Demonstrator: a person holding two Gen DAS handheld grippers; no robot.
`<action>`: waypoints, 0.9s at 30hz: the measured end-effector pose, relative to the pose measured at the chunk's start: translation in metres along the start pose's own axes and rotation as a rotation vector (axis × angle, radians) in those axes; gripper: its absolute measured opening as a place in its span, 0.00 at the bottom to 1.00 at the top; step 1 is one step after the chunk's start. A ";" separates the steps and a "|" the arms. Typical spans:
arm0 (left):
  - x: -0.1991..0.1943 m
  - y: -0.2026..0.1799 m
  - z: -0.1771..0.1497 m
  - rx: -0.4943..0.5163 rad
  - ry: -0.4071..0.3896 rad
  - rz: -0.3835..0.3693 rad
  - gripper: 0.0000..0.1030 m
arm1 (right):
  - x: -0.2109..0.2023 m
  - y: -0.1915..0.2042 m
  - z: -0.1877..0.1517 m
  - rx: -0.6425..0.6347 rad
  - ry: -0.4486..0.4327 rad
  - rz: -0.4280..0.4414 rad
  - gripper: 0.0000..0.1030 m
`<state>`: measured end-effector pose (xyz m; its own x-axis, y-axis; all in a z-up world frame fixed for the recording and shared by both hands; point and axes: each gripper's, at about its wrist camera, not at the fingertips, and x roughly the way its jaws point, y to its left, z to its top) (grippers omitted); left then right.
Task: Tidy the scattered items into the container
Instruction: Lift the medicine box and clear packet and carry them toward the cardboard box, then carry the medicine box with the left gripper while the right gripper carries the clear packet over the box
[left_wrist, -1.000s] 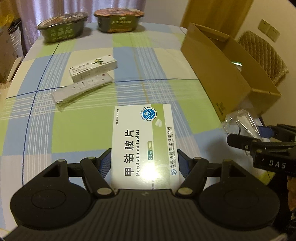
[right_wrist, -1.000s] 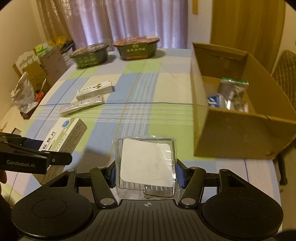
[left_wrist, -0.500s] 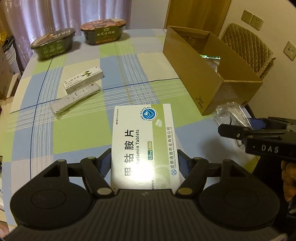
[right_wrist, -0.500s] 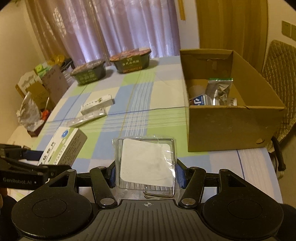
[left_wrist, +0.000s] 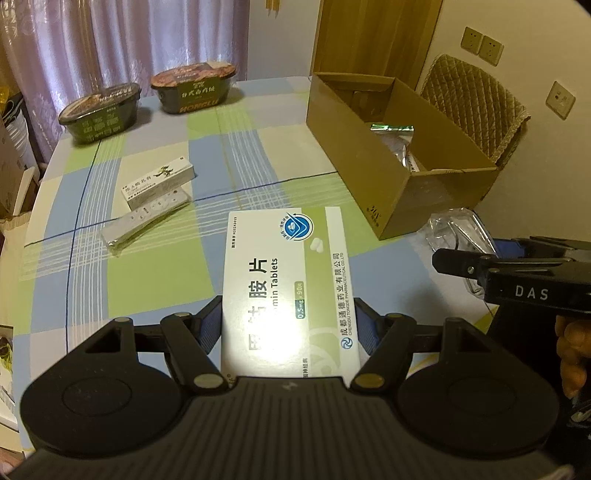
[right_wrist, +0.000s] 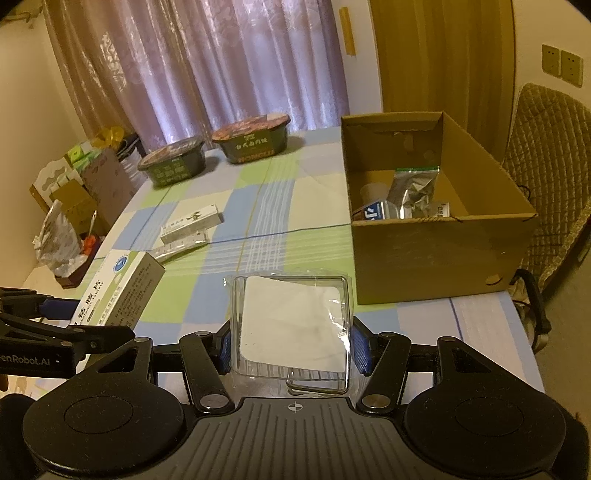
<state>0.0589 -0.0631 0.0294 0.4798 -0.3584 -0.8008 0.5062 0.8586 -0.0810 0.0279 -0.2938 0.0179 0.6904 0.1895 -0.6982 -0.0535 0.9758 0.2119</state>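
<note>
My left gripper (left_wrist: 288, 325) is shut on a white and green tablet box (left_wrist: 288, 280), held above the checked tablecloth. My right gripper (right_wrist: 291, 347) is shut on a clear plastic packet (right_wrist: 291, 325) with a white card inside. The open cardboard box (right_wrist: 436, 251) stands at the table's right side, holding a silver foil pouch (right_wrist: 412, 192) and other small packs. In the left wrist view the same cardboard box (left_wrist: 369, 173) lies ahead to the right. A small white carton (left_wrist: 159, 181) and a wrapped remote control (left_wrist: 144, 221) lie on the cloth to the left.
Two lidded instant-food bowls (left_wrist: 99, 110) (left_wrist: 194, 86) sit at the table's far edge by the curtain. A padded chair (right_wrist: 554, 177) stands right of the cardboard box. Bags and cartons (right_wrist: 74, 206) crowd the floor left of the table.
Both grippers have risen and drawn back with their loads, so the table and cardboard box look farther and lower. More of the box's inside shows now.
</note>
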 end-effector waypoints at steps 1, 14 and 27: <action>-0.001 -0.001 0.000 0.001 -0.002 0.000 0.65 | -0.002 -0.001 0.000 0.002 -0.002 -0.001 0.59; -0.007 -0.012 0.003 0.014 -0.018 -0.015 0.65 | -0.024 -0.016 0.005 0.034 -0.046 -0.028 0.59; 0.009 -0.045 0.029 0.065 -0.029 -0.057 0.65 | -0.037 -0.050 0.020 0.069 -0.086 -0.069 0.59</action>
<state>0.0610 -0.1152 0.0433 0.4686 -0.4172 -0.7787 0.5785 0.8111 -0.0864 0.0200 -0.3514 0.0469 0.7501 0.1092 -0.6522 0.0441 0.9758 0.2140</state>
